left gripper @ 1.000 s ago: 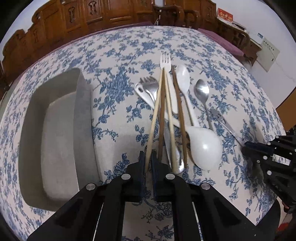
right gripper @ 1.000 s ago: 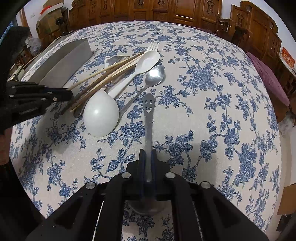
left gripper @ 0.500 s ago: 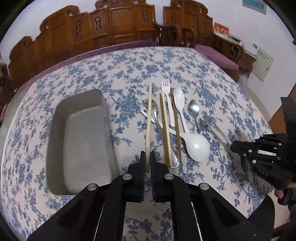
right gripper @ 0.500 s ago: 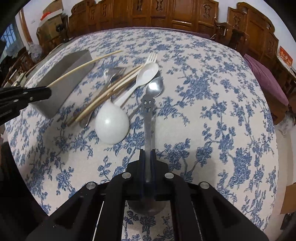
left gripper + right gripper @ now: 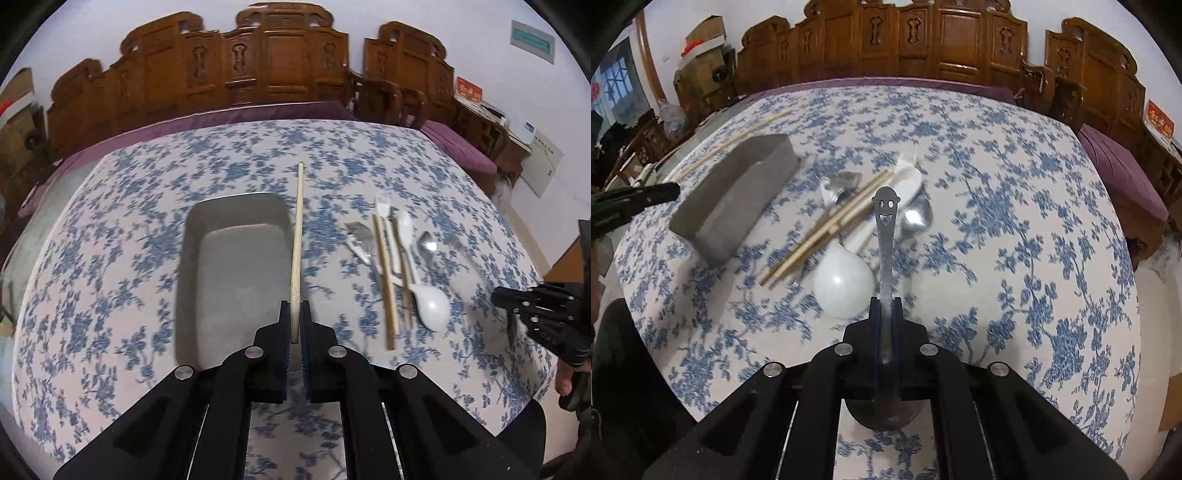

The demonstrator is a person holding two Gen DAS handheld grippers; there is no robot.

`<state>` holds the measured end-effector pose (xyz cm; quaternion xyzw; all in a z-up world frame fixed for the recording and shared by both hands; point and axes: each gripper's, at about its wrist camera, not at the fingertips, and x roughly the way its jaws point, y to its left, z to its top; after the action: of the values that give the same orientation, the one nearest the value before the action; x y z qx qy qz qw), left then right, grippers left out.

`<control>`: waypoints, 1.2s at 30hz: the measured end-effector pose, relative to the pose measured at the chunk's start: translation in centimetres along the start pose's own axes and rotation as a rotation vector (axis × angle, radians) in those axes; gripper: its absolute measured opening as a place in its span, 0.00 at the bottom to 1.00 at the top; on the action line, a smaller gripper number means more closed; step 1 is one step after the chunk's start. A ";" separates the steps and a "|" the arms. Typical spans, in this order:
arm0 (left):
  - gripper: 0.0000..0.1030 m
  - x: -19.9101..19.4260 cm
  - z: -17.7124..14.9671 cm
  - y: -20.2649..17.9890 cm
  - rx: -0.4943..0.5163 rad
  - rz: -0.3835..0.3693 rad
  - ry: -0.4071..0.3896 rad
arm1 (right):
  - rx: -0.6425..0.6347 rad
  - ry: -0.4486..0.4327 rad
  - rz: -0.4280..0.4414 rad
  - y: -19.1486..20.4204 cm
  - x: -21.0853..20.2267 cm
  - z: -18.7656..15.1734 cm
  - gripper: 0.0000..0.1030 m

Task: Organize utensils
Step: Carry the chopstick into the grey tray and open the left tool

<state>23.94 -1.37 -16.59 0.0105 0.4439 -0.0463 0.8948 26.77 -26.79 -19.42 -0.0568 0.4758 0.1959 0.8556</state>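
Note:
My left gripper (image 5: 294, 314) is shut on a pale wooden chopstick (image 5: 297, 236) and holds it in the air over the right rim of the grey tray (image 5: 192, 258). My right gripper (image 5: 885, 310) is shut on a metal spoon with a smiley-face handle (image 5: 885, 225), lifted above the table; its bowl sits behind the fingers. The remaining utensils lie on the cloth: chopsticks (image 5: 386, 280), a white ladle spoon (image 5: 430, 304), a white fork (image 5: 384, 212), a metal spoon (image 5: 426, 245). The tray (image 5: 735, 195) and the pile (image 5: 827, 229) also show in the right wrist view.
The round table (image 5: 122, 206) has a blue floral cloth. Carved wooden chairs (image 5: 258, 62) ring its far side. My right gripper shows at the right edge of the left wrist view (image 5: 535, 306); my left gripper shows at the left edge of the right wrist view (image 5: 631, 201).
My left gripper lifted one chopstick out of the pile and carried it left and up to the tray. My right gripper rose with the smiley spoon.

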 end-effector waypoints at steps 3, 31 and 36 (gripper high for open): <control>0.04 0.2 -0.4 1.4 -0.019 0.016 0.014 | -0.013 -0.025 0.014 1.1 -0.6 0.7 0.07; 0.15 2.7 -1.2 5.0 -0.067 -0.013 0.061 | -0.125 -0.037 0.094 12.5 1.1 8.5 0.07; 0.28 0.6 -0.9 6.6 -0.084 -0.017 0.013 | -0.129 -0.036 0.119 14.4 2.1 9.9 0.07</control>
<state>24.20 5.23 -17.73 -0.0306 0.4516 -0.0350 0.8910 29.98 -10.22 -14.55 -0.0802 0.4491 0.2775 0.8455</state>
